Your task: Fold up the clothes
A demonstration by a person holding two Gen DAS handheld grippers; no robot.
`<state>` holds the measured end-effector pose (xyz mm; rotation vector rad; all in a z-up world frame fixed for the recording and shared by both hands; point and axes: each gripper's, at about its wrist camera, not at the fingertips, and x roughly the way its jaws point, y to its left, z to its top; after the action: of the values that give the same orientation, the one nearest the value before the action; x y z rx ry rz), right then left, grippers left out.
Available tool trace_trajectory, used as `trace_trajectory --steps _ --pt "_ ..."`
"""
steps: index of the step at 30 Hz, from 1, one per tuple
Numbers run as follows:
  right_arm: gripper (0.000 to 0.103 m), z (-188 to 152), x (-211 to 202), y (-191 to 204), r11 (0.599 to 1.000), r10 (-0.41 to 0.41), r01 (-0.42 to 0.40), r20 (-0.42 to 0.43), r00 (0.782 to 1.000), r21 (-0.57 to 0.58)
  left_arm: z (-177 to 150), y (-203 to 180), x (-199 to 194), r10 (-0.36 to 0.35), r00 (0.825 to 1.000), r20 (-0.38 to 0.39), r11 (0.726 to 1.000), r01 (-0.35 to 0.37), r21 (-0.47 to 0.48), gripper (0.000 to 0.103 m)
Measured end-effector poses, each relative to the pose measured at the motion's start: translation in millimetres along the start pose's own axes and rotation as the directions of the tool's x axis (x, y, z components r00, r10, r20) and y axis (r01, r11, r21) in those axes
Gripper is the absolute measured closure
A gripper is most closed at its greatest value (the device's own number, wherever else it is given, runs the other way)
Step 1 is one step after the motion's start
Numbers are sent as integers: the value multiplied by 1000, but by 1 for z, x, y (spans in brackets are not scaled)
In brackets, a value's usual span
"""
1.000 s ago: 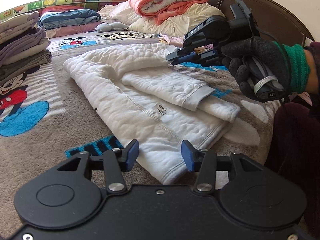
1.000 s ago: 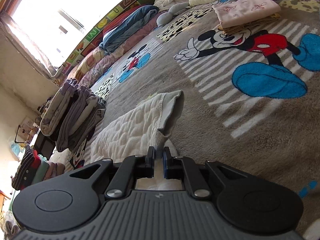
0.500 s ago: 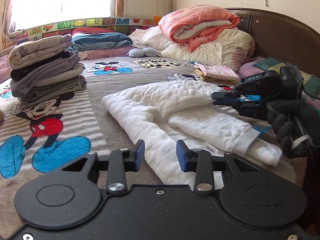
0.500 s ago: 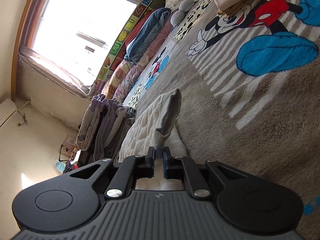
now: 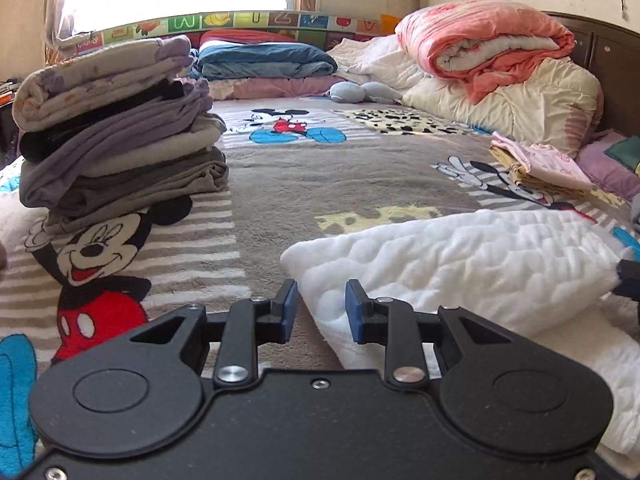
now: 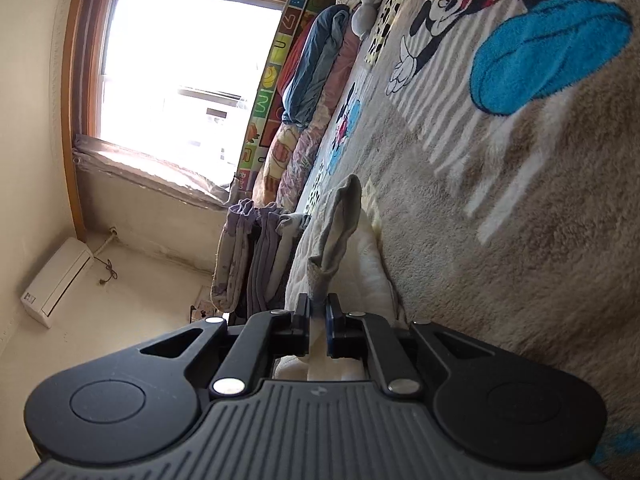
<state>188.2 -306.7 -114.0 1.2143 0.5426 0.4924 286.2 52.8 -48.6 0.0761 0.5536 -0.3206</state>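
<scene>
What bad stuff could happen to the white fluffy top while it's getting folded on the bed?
The right hand-held gripper pinches only a thin bit of the white quilted top, so the fabric might slip out. The left hand-held gripper is open at the top's edge, its jaws having just been closing with nothing pressed between them; it could miss the fabric. A wide swing might bump the stack of folded clothes.

The white quilted garment (image 5: 472, 276) runs off the frame's right edge beyond the left gripper (image 5: 318, 306), so its far end is unseen. The right gripper (image 6: 319, 322) body hides the cloth behind its pads.
</scene>
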Motion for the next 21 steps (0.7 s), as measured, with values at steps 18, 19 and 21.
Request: trace_trajectory --steps 18,19,21 --pt "94 -40 0 1 999 -51 53 -122 991 12 8 6 47 -93 990 -104 993 99 58 78" --pt "94 -40 0 2 998 -60 61 -120 991 5 8 5 47 -85 991 -104 994 91 59 78" --pt "94 -42 1 4 997 -79 78 -114 990 -18 8 2 47 -68 992 -103 996 74 59 77"
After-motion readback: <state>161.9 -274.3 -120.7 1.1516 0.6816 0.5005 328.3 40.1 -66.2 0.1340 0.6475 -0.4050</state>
